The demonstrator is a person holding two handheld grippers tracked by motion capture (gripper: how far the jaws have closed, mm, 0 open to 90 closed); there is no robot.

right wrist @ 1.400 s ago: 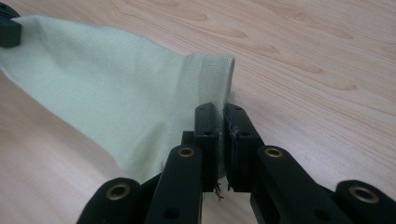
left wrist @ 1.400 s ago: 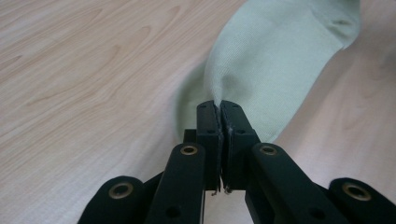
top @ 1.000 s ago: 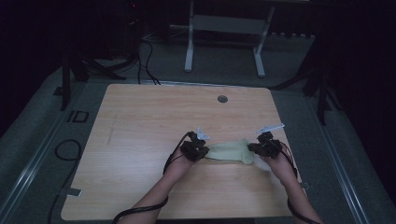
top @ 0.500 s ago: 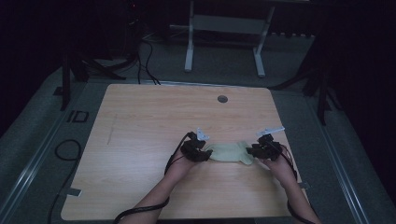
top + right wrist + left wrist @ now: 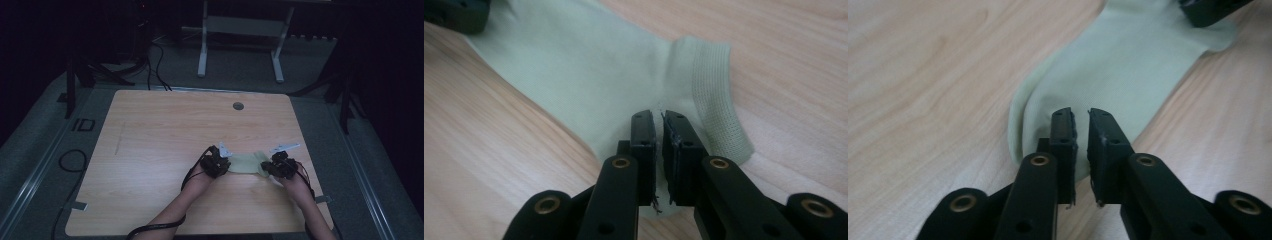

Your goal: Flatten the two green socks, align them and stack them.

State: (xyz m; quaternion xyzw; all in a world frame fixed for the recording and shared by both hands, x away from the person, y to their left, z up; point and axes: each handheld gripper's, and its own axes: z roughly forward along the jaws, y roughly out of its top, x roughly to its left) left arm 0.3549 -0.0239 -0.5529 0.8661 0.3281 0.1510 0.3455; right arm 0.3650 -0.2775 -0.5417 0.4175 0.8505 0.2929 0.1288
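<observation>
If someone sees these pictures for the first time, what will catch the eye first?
First, the pale green fabric sock lying flat on the light wooden table, near its front right. The left gripper sits over its rounded toe end and the right gripper beside its ribbed cuff, jaws nearly closed after just closing.

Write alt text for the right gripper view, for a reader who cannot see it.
A pale green sock lies flat on a light wooden table, its ribbed cuff toward the right. The right gripper rises from the bottom edge, its two black jaws nearly together over the sock near the cuff. Part of the other gripper sits at the top left corner.
</observation>
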